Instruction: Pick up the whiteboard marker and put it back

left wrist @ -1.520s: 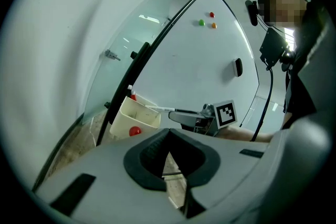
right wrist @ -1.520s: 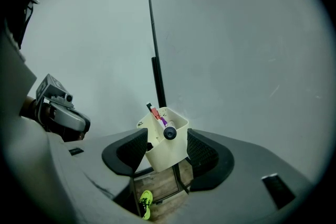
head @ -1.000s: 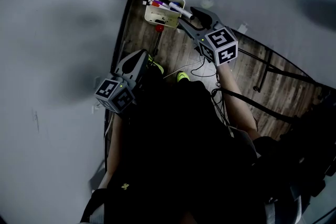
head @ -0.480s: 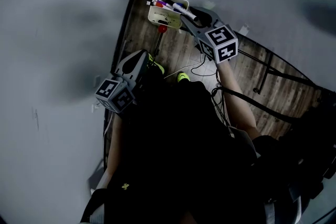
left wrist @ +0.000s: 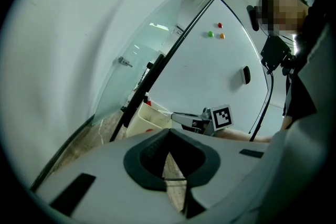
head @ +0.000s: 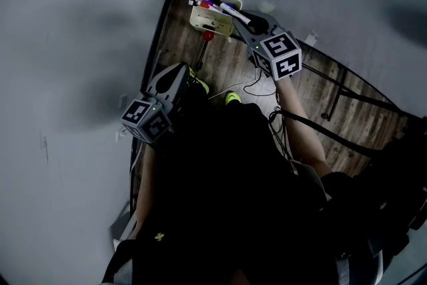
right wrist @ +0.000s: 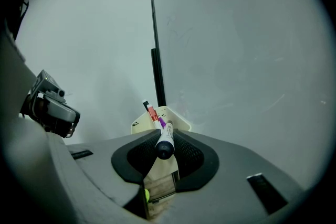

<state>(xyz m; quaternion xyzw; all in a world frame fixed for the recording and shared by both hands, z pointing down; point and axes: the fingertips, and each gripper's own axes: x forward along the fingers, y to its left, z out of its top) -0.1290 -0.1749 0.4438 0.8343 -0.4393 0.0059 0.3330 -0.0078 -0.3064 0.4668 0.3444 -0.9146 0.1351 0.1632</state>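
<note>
Pale whiteboard fills the background, and below it is a wooden floor. A cream holder sits just in front of a black frame post, with a red and a purple marker standing in it. The right gripper has the whiteboard marker between its 2 jaws. They are closing on it and both pads touch its barrel. Its dark cap end faces the camera and its far end reaches to the near rim of the holder. The left gripper is well apart from the holder, with its jaws pressed together at the tips and nothing between them.
</note>
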